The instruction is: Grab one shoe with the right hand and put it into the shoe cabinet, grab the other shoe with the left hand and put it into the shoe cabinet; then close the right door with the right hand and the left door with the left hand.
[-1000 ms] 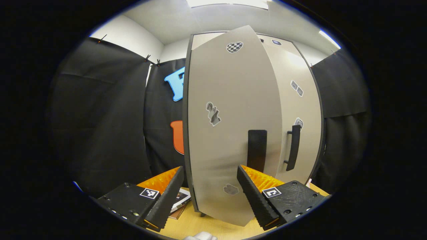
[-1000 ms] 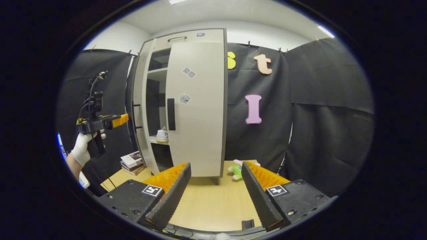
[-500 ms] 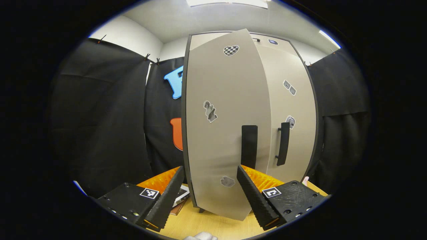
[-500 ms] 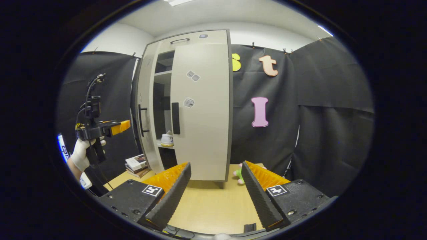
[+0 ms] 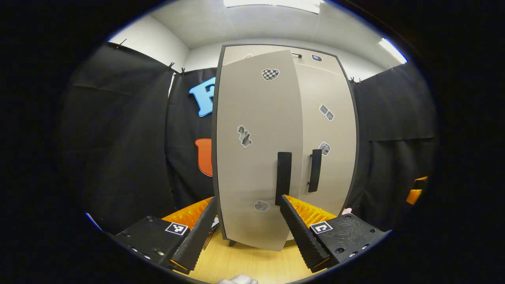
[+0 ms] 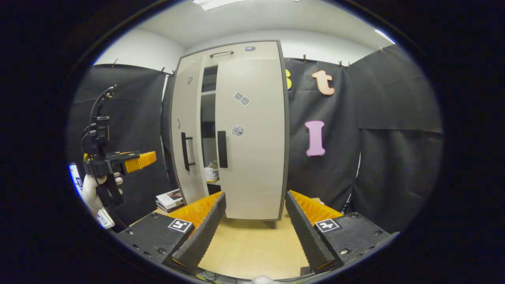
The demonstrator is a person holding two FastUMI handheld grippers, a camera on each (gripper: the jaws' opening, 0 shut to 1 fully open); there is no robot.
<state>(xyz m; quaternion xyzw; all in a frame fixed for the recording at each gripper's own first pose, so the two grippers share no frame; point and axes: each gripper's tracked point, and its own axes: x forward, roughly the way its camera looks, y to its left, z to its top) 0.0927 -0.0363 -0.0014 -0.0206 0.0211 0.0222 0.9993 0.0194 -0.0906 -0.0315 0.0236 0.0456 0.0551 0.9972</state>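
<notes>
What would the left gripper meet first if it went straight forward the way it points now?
Most likely the beige left door of the tall shoe cabinet, low on its panel beside the black vertical handle. The left gripper is open, and the door stands slightly ajar; depth is hard to judge.

Light wooden floor (image 6: pixel 252 252) carries the shoe cabinet (image 6: pixel 252 157) on short dark feet; a stack of books (image 6: pixel 170 199) lies just left of the cabinet.
</notes>
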